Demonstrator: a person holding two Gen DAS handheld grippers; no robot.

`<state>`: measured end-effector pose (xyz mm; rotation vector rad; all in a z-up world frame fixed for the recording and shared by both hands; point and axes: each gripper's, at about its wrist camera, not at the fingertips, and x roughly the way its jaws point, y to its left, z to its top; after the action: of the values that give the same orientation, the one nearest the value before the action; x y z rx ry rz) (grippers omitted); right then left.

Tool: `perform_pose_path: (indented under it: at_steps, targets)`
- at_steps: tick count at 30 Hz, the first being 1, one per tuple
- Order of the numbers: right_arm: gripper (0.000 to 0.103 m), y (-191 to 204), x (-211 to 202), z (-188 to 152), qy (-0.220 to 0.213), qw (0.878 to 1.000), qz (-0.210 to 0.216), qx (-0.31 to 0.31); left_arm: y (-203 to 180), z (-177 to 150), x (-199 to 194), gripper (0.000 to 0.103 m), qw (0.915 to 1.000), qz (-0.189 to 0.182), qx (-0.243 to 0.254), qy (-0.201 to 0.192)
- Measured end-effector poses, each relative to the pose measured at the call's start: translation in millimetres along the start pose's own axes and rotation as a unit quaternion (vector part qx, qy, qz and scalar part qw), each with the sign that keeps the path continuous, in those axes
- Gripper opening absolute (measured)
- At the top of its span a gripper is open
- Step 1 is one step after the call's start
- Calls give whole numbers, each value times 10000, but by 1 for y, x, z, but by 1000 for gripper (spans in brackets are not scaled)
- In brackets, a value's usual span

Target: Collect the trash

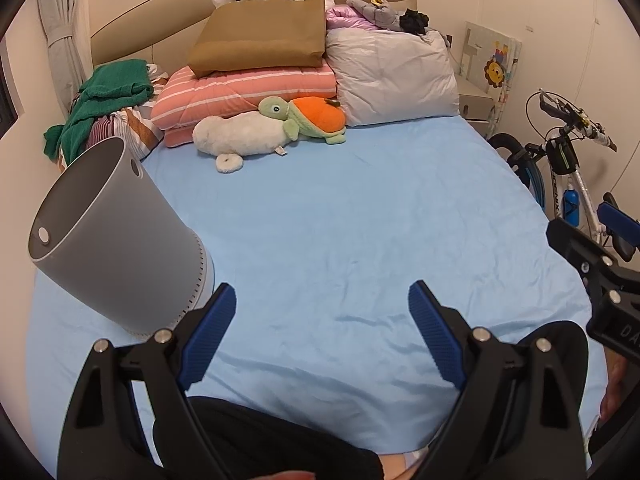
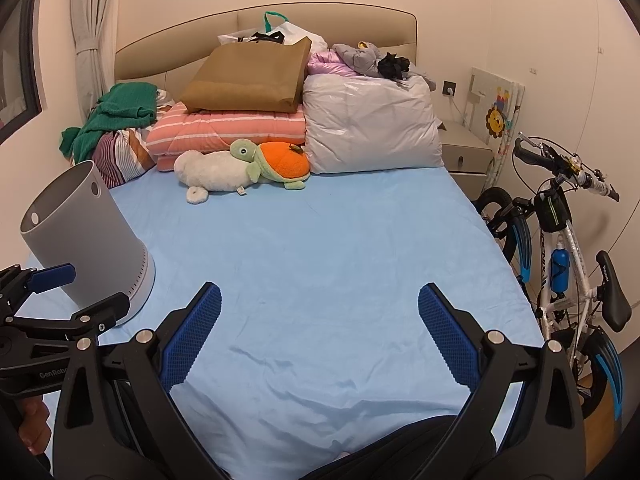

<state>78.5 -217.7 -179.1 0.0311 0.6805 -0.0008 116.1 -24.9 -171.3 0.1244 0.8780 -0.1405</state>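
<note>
Nearest me, both tongs hang over the foot of the light blue bedsheet [image 2: 320, 240]. My left gripper [image 1: 322, 336] has its blue pads spread wide with nothing between them, and my right gripper [image 2: 320, 332] is spread the same way, empty too.

Just beyond the left gripper's left finger stands the grey cylindrical plastic bin [image 1: 112, 236], on the sheet near the bed's left edge, its open mouth up; I judge it the place for the trash. I cannot see into it from here.

The middle of the sheet shows no loose scrap that I can make out. Farther back lie a white plush toy [image 2: 212, 176] and a green-and-orange plush turtle [image 2: 276, 164], then a pink striped folded quilt [image 2: 224, 128] with a brown paper bag [image 2: 248, 80] on top.

I judge the step is searching: I would keep both jaws wide, scan the cluttered far end slowly, and mind not to knock the bin over.
</note>
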Motion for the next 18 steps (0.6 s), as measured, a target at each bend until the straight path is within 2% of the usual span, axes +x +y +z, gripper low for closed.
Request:
perform_pose_path:
  at_steps: [18]
  targets:
    - [95,2,1,-4,27,10000,8,7,2,-3,1,88,10000,-2,22,17]
